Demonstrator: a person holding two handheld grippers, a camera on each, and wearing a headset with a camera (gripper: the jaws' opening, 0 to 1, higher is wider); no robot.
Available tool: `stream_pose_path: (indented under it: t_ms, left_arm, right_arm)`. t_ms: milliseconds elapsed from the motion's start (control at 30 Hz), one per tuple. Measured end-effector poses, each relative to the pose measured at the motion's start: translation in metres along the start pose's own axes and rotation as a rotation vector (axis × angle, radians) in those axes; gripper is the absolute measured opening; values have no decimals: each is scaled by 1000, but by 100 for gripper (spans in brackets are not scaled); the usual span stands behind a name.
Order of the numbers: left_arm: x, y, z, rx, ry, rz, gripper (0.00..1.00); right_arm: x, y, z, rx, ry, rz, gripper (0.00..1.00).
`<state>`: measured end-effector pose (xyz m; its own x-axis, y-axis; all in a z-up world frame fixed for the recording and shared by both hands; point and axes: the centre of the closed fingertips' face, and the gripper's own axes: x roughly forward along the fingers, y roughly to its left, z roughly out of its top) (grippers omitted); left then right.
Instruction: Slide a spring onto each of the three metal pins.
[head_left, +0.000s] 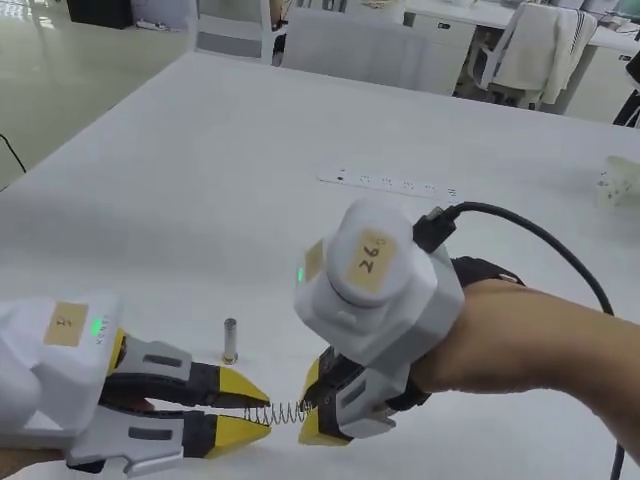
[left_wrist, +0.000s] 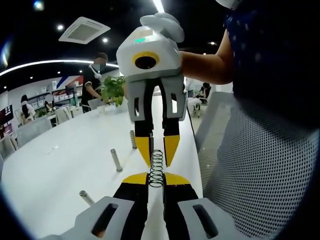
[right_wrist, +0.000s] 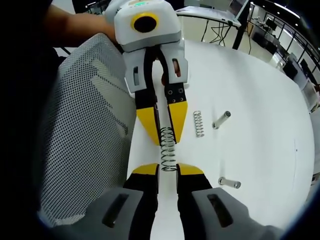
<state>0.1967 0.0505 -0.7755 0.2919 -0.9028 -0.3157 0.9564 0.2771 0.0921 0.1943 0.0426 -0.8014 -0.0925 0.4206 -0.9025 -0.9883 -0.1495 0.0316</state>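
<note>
White table (head_left: 200, 200), person working low at its near edge.

Left gripper (head_left: 243, 412) sits at the lower left of the head view. Right gripper (head_left: 312, 402) faces it tip to tip, held by a bare forearm coming in from the right.

Spring (head_left: 283, 411) bridges the short gap between the two sets of yellow tips. It lies roughly level, just above the tabletop and clear of any pin.

Left gripper: jaws drawn almost together, nipping one end of the spring. The left gripper view shows the coil end seated between the tips.

Right gripper: jaws likewise pressed in on the other end. The right gripper view shows the last coils caught between its tips.

Upright pin (head_left: 230, 340) stands on the table just beyond the left gripper's tips, apart from them.

In the right gripper view two pins lie off to one side of the held spring: near pin (right_wrist: 229, 183) and far pin (right_wrist: 221, 119). Cannot tell which one matches the upright pin.

Loose spring (right_wrist: 198, 123) lies flat on the table between the far pin and the left gripper's jaws. It is just beside the pin, not touching.

Power strip (head_left: 390, 183) lies farther back on the table. Mesh chair (right_wrist: 85, 125) stands on the person's side of the table edge.
</note>
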Motion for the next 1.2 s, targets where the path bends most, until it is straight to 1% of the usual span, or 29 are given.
stream_pose_path:
  t_ms: [233,500,633,800,1067,1200]
  left_arm:
    - [-2,1,4,2,-15,3,2]
    - [-1,2,3,0,-13,3,2]
    - [0,2,1,-2,-2,-2,3]
    - [1,2,-1,-6,0,-9,3]
    - [5,0,-2,-17,1,-23,3]
    - [6,-1,-1,-20,1,-31,3]
  right_arm:
    - [2,-1,2,6,-11,-1,9]
    - [0,-2,5,22,-23,-11,9]
    - [-3,-2,9,26,-42,-14,9]
    - [-7,-2,15,25,-59,-17,9]
    - [-12,-2,25,10,-75,-18,9]
    - [-13,-1,27,-2,-70,-16,9]
